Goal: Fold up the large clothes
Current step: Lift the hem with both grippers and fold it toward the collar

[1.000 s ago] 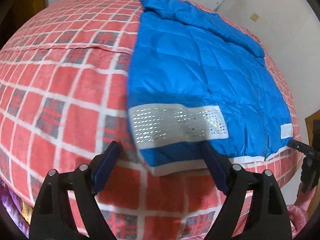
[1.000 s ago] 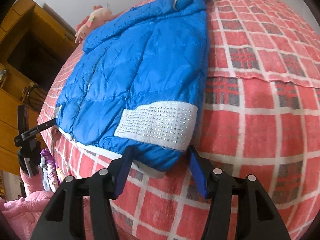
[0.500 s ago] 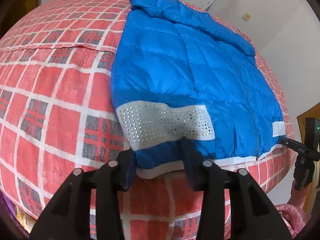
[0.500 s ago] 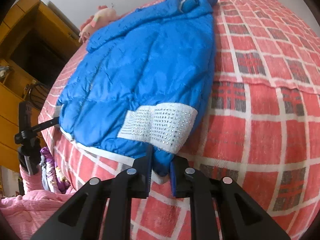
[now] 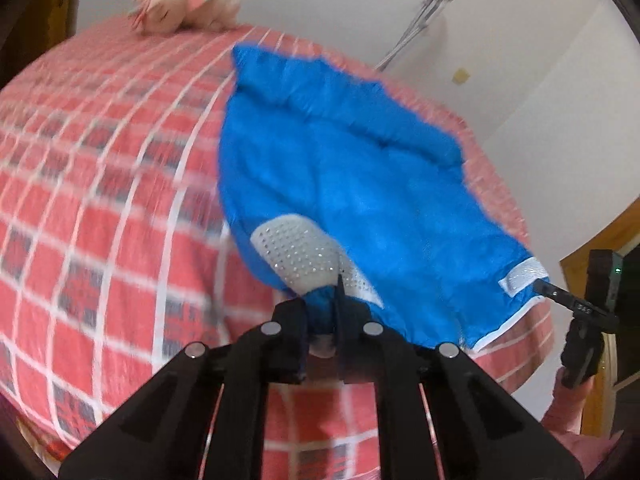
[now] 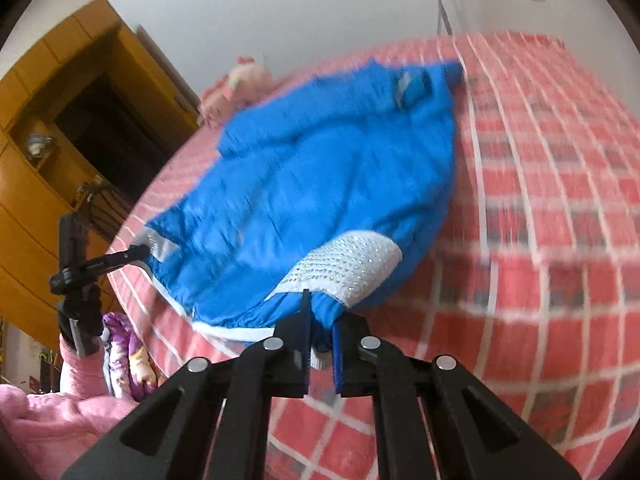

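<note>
The left gripper [image 5: 322,316] and right gripper [image 6: 320,330] had each just clamped the blue puffer jacket's [image 5: 360,184] hem corners, seemingly raised off the plaid bedspread [image 5: 100,200].

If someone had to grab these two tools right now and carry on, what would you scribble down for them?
Left tool: shut on the jacket hem at one corner, just below its white studded band.
Right tool: shut on the hem at the other corner, by the other band.
Both have just clamped; the hem is lifted off the bed, collar end still lying flat near the plush toy.
Done: both corners gripped, lift begun.
Left: probably carry the hem toward the collar, lay it down, release, finish folding.
</note>
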Action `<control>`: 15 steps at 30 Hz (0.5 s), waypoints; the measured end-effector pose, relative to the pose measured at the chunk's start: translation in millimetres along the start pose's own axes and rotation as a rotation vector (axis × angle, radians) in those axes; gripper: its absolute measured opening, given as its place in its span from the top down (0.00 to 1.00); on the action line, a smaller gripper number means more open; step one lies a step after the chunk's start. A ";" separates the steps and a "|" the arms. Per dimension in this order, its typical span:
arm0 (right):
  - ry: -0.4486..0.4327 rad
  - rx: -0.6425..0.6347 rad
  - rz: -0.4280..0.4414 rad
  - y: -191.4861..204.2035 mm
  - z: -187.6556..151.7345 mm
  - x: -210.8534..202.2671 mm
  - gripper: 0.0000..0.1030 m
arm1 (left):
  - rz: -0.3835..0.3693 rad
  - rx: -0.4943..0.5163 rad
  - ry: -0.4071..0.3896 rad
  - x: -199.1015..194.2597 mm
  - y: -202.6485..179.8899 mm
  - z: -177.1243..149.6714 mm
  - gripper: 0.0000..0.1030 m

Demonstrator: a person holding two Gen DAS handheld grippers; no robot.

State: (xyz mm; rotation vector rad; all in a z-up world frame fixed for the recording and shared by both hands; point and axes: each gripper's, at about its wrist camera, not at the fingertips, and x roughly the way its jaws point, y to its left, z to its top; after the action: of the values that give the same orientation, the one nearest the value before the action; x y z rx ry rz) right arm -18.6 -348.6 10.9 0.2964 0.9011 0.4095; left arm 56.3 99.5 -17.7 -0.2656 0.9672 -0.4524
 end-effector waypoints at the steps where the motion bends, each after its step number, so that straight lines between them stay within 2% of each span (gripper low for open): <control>1: -0.021 -0.013 0.003 2.8 11.3 -5.3 0.93 | -0.003 0.018 -0.021 -3.5 -5.9 6.8 0.93; 7: -0.084 -0.006 0.032 -3.9 71.5 -16.3 0.93 | -0.007 0.106 -0.127 -14.6 -32.4 66.1 0.93; 11: -0.103 0.035 0.042 -19.9 120.5 -11.4 0.93 | -0.001 0.111 -0.177 -11.5 -36.1 104.9 0.93; 15: -0.103 0.085 0.055 -39.6 162.0 4.5 0.93 | 0.012 0.105 -0.201 7.7 -36.6 149.7 0.93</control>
State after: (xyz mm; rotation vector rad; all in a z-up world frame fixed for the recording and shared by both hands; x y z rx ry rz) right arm 122.9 -394.0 86.8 0.4177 0.8118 0.4032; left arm 176.3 66.4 73.5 -0.2057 0.7458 -0.4555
